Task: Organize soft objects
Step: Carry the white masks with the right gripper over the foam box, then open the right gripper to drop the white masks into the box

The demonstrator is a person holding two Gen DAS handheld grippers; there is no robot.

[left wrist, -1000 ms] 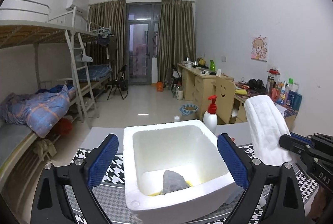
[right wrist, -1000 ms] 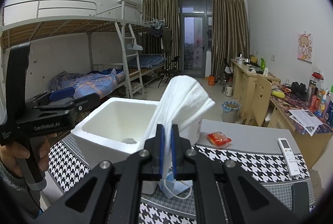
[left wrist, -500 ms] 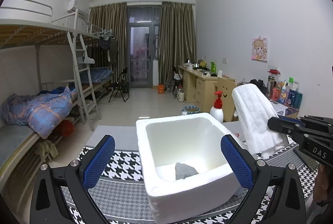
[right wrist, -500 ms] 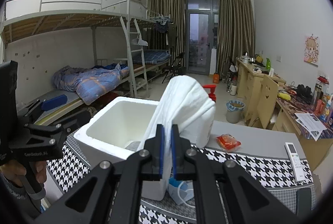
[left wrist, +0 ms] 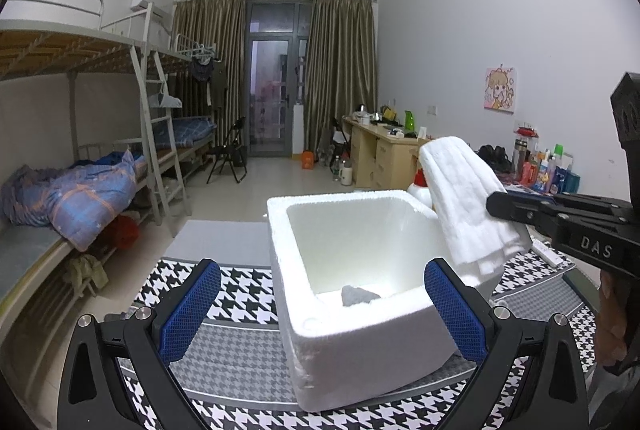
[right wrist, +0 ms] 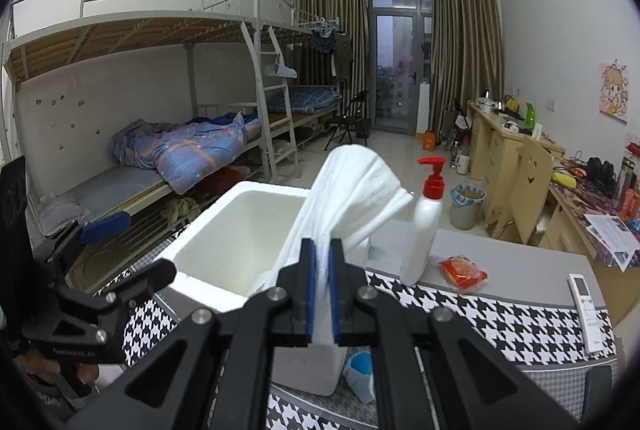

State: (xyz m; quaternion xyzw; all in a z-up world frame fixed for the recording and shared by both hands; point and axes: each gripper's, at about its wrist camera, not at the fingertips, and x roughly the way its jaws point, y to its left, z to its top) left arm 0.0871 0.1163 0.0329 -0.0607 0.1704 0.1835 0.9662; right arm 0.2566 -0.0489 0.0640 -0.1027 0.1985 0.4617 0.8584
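Note:
A white foam box point(left wrist: 352, 334) stands on the houndstooth table mat; it also shows in the right wrist view point(right wrist: 224, 250). A grey soft object point(left wrist: 358, 295) lies on the box's bottom. My right gripper point(right wrist: 322, 262) is shut on a folded white towel point(right wrist: 352, 190) and holds it upright over the box's right rim; the towel also shows in the left wrist view point(left wrist: 464, 198). My left gripper point(left wrist: 320, 314) is open and empty, its blue pads to either side of the box's near-left corner, not touching it.
A white pump bottle with a red top point(right wrist: 426, 226), a red snack packet point(right wrist: 462, 268), a white remote point(right wrist: 584, 310) and a blue face mask point(right wrist: 360, 370) lie on the table right of the box. Bunk beds stand at the left, desks at the right.
My left gripper has drawn back and to the left, so the box sits further right in its view. My right gripper has carried the towel leftward, over the box's right rim.

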